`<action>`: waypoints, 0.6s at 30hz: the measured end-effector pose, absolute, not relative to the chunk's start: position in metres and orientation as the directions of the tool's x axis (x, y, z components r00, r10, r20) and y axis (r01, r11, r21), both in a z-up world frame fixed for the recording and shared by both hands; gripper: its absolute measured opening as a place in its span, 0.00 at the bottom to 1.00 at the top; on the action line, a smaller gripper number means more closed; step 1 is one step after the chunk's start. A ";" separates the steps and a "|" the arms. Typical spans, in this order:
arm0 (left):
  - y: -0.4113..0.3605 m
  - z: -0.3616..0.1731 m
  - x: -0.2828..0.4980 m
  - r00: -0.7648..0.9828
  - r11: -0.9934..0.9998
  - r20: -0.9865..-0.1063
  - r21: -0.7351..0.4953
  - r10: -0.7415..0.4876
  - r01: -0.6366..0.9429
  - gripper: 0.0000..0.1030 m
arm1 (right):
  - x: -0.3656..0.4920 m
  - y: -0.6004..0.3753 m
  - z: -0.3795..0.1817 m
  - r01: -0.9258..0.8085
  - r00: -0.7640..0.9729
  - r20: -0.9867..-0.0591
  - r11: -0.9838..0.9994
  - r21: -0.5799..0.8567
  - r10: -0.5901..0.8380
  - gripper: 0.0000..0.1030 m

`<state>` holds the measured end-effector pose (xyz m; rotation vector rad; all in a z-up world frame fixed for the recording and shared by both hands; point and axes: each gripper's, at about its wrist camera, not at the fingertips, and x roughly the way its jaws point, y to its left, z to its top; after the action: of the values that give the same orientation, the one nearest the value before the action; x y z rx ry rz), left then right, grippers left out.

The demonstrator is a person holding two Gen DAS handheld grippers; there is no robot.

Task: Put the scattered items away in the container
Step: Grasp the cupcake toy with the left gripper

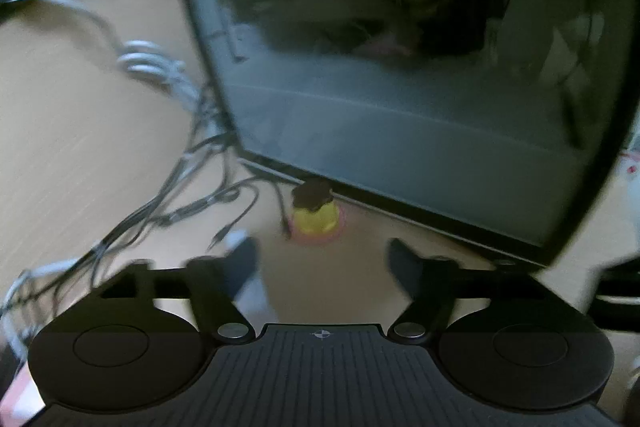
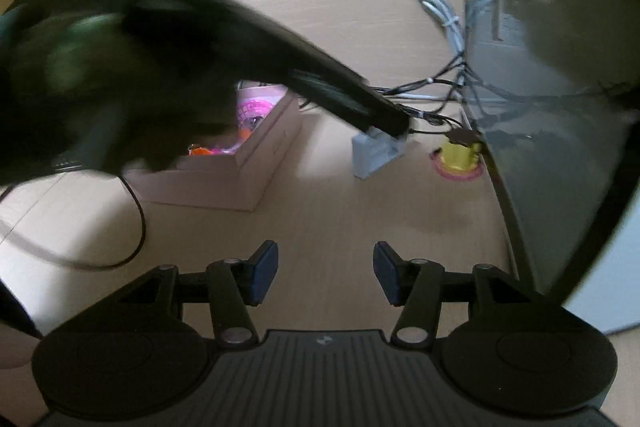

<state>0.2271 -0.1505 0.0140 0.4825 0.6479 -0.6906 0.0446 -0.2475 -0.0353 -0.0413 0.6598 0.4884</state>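
A small yellow toy (image 1: 316, 217) with a dark top sits on a pink round base, on the wooden desk right against a dark glass-sided case. My left gripper (image 1: 324, 263) is just short of it, open, with nothing between its fingers. In the right wrist view the same toy (image 2: 458, 153) is at the right. A cardboard box (image 2: 248, 183) stands left of centre with pink and orange items (image 2: 252, 111) inside. The left gripper's blurred black body (image 2: 280, 59) crosses above the box and hides part of it. My right gripper (image 2: 326, 267) is open over bare desk and holds nothing.
The dark glass-sided case (image 1: 400, 87) fills the right side, also in the right wrist view (image 2: 540, 107). Thin black cables (image 1: 168, 195) and a coiled white cable (image 1: 144, 63) trail over the desk to its left. A pale grey block (image 2: 376, 151) is at the left gripper's tip.
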 end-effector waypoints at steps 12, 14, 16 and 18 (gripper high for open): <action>-0.199 -0.038 0.290 0.572 0.607 -0.743 0.286 -0.348 0.742 0.63 | 0.032 -0.284 -0.043 -0.322 0.720 -0.609 0.937 0.133 0.333 0.55; -0.202 -0.043 0.292 0.560 0.588 -0.752 0.291 -0.346 0.754 0.63 | 0.033 -0.284 -0.046 -0.324 0.710 -0.616 0.935 0.143 0.340 0.56; -0.206 -0.049 0.291 0.556 0.574 -0.759 0.302 -0.339 0.761 0.54 | 0.034 -0.284 -0.049 -0.318 0.701 -0.625 0.935 0.157 0.344 0.56; -0.207 -0.050 0.290 0.565 0.578 -0.753 0.307 -0.337 0.756 0.53 | 0.035 -0.287 -0.049 -0.315 0.702 -0.625 0.936 0.157 0.341 0.56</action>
<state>0.2897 -0.2075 -0.0500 0.6760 0.6989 -0.7035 0.0353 -0.2870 -0.0494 0.0389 0.7037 0.3648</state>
